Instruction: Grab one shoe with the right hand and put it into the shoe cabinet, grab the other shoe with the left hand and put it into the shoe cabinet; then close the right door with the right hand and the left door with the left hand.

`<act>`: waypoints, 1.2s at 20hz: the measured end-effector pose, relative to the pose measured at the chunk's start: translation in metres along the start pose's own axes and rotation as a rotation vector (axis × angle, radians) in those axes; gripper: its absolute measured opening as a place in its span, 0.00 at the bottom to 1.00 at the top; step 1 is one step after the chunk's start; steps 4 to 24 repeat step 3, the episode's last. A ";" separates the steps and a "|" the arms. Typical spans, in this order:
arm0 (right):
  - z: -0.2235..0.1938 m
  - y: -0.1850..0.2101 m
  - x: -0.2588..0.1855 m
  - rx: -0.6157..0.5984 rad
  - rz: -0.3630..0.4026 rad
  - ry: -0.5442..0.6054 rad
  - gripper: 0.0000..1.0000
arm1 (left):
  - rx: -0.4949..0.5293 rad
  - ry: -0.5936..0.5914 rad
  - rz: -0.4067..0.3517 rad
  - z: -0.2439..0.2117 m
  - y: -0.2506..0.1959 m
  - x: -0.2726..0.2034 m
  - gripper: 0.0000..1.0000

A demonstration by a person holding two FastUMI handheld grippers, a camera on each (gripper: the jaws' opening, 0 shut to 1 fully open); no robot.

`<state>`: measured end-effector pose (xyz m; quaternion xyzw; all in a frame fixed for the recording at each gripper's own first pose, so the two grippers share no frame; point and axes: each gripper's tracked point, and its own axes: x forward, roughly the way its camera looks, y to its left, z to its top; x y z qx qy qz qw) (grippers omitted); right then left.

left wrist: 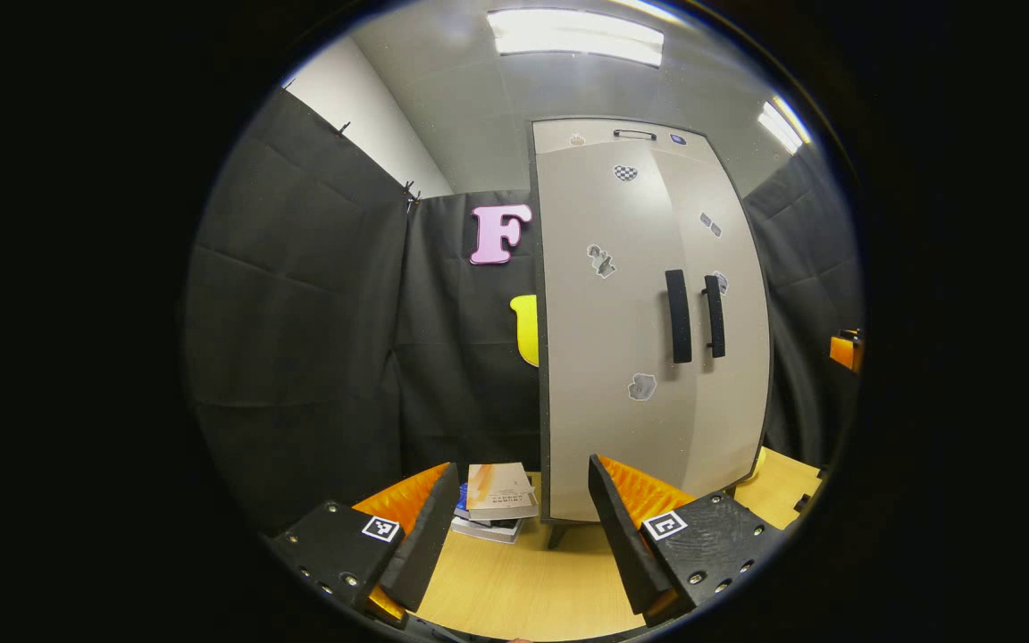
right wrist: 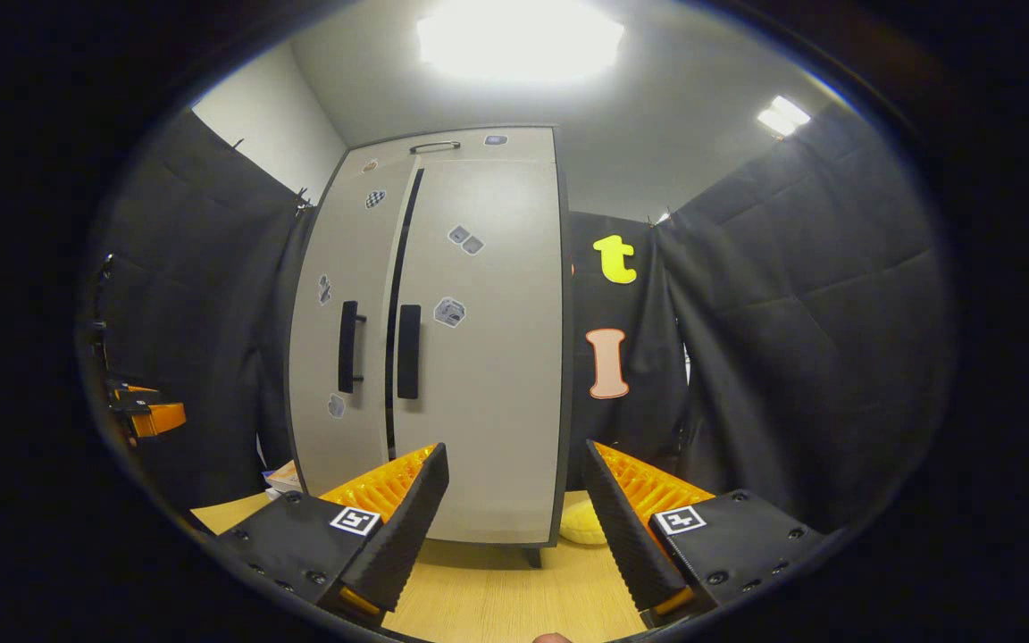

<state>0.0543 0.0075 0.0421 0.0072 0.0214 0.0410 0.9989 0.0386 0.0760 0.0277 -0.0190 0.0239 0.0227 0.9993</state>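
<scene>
Shoe cabinet with both doors closed; both grippers released and empty.

Nearest, at the bottom of the left gripper view, we list the left gripper, fingers spread, grasping nothing, above the wooden table; beyond it a stack of books, lower centre. The right gripper is likewise spread and empty. Farther back we record the shoe cabinet, centre frame, with its two dark door handles side by side, and a yellow sponge by its lower right corner.

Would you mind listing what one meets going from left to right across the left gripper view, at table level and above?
Left gripper finger → stack of books → shoe cabinet with its two door handles → the other gripper at the right edge.
</scene>
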 end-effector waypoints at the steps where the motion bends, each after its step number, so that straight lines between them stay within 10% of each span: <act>1: 0.000 0.000 -0.002 -0.001 0.000 -0.003 0.93 | 0.002 0.003 -0.001 0.000 0.000 0.000 0.79; 24: 0.001 -0.001 -0.004 -0.002 0.000 -0.008 0.93 | 0.003 0.002 -0.001 0.001 0.000 -0.001 0.79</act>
